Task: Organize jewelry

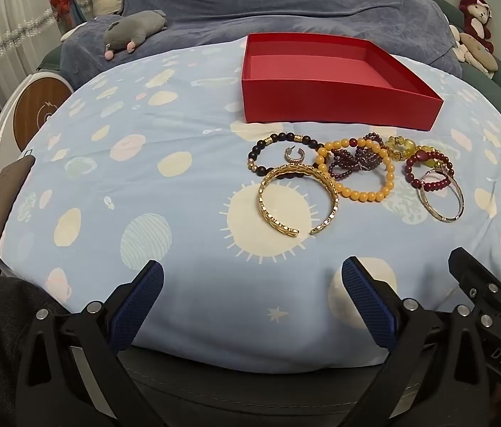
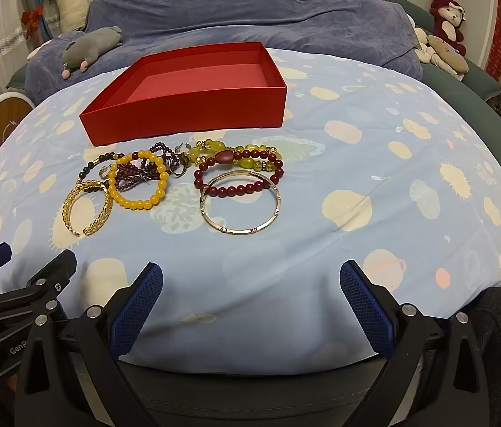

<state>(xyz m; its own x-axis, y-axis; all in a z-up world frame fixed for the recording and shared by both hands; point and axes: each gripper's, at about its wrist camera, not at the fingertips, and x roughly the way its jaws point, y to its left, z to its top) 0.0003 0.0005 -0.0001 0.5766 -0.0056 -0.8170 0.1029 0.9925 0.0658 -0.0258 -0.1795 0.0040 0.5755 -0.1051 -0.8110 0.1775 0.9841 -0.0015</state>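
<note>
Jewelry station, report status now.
Left gripper and right gripper open, empty. Red box empty; bracelets piled before it. Nothing in the way.

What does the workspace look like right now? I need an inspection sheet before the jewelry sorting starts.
Surface: light blue planet-print sheet on a bed.
Job's things: red box, open and empty; in front of it, on the sheet, gold cuff bangle, yellow bead bracelet, dark red bead bracelet, thin metal bangle, more bead bracelets and rings, some overlapping.
Clutter: grey plush toy.
Grippers: left gripper and right gripper open, empty, short of the jewelry.
Cables: nothing seen.
Surroundings: blue blanket, red plush monkey.
</note>
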